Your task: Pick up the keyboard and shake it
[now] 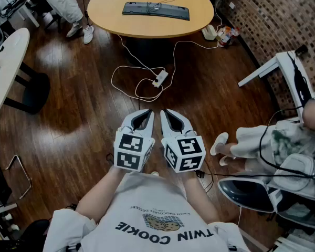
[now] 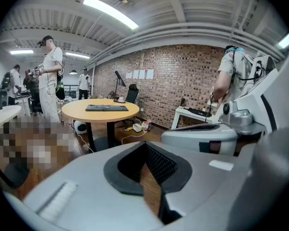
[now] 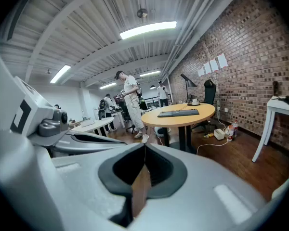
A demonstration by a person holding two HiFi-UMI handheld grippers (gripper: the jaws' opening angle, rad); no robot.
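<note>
Head view: the keyboard [image 1: 155, 10] lies on the table [image 1: 110, 22], well apart from left gripper [image 1: 147, 113] and right gripper [image 1: 165, 113], both clenched empty; its cable [image 1: 165, 2] might snag in shaking.

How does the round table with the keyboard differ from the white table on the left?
The round table has a tan top; the white table has a white one. The round table carries the dark keyboard and stands ahead; the white table is cut off by the left edge. Both stand on the dark wood floor.
</note>
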